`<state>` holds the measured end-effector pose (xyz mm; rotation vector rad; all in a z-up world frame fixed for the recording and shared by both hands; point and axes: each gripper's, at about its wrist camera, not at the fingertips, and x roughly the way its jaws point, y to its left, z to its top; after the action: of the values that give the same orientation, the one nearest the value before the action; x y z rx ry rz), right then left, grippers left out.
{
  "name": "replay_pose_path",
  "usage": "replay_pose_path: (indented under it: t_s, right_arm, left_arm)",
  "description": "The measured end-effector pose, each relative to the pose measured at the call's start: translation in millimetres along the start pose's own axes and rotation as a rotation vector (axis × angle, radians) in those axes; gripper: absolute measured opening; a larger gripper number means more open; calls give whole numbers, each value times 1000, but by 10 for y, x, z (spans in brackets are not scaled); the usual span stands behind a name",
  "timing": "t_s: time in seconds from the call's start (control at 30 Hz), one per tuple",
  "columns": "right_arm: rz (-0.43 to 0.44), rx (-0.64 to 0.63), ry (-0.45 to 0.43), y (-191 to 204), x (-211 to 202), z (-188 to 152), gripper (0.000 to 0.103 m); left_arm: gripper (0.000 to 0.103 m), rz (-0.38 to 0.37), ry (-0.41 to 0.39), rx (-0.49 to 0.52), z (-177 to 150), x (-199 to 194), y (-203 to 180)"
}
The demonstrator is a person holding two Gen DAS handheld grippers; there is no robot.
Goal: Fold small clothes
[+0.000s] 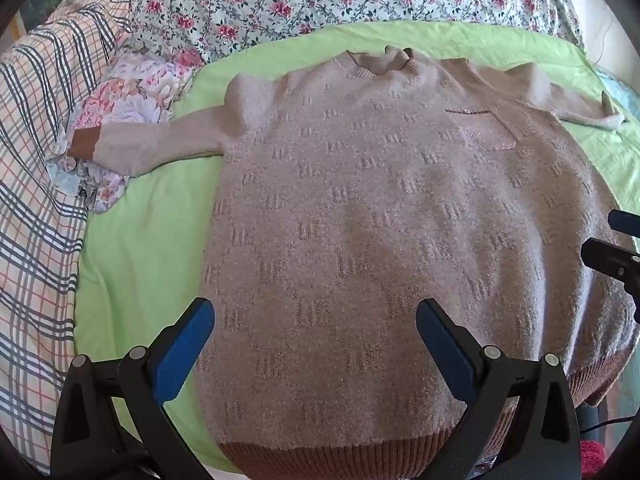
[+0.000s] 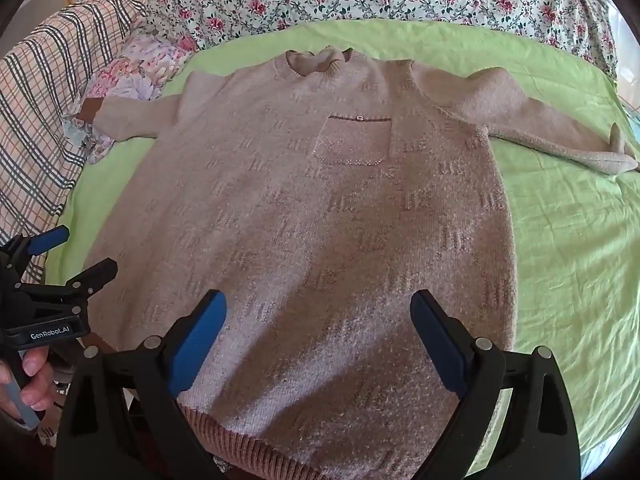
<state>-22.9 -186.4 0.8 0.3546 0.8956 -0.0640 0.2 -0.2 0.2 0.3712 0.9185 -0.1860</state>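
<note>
Beige-pink knitted sweater (image 1: 360, 208) with brown ribbed hem lies flat, front up, on the light green bed sheet (image 1: 140, 240), straight ahead of both sets of jaws and running under them. Spread out like this so fold lines are easy to pick.

Left gripper (image 1: 315, 344): jaws wide, nothing between them, above the hem end near the sweater's left side. Right gripper (image 2: 318, 338): jaws also wide and not holding anything, above the hem end nearer the right side. Can't tell whether either touches the knit. Both probably staged at the hem to take the bottom corners or sides next.

Sleeves are out sideways: brown-cuffed left sleeve (image 1: 132, 144) far ahead-left of the left jaws, its cuff resting on a crumpled floral cloth (image 1: 120, 96); right sleeve (image 2: 540, 128) far ahead-right of the right jaws, on the sheet. Neckline (image 2: 318, 62) is at the far end, chest pocket (image 2: 354, 140) ahead between them.

No fold made yet.
</note>
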Motion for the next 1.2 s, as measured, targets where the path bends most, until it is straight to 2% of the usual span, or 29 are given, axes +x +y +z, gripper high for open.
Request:
replay_pose_path:
  t_s: [0.67,0.93,1.2]
  right_arm:
    - [0,4,3,-104,53,13,94]
    - [0,6,8,-130,68,36,94]
    - [-1,5,8,-123,72,43,94]
  left_arm:
    - [101,0,-8,4,116,-1,-10]
    - [101,-45,-57,-23,79,-22,1]
    - [101,-32,-51,-12,103,-17,5]
